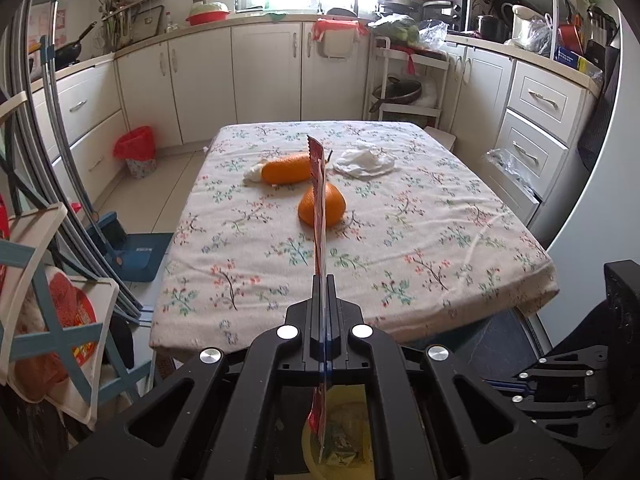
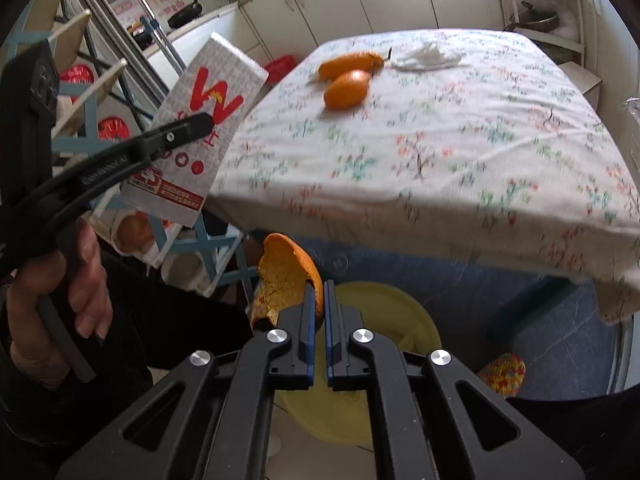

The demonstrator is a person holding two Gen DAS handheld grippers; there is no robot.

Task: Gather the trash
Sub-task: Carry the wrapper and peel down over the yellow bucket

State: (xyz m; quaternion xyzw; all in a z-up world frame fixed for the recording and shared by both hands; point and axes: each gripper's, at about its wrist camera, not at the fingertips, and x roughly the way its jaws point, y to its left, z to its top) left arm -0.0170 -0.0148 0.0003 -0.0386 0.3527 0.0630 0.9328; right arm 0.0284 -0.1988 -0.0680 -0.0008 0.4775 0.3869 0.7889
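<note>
While both tools sit below the table (image 2: 440,168) edge, the right tool (image 2: 319,284) is clamped on an orange peel (image 2: 288,276) by its rim only, and the left tool (image 1: 324,280) on a wrapper (image 1: 319,200). Either could slip and miss the yellow bin (image 2: 384,312) directly beneath. Room ahead is blocked by the table's overhang; it is open downward.

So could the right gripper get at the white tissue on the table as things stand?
Probably not yet. The right gripper is shut on an orange peel, low over the yellow bin, off the near table edge. The tissue lies at the far end, nothing covering it.
</note>
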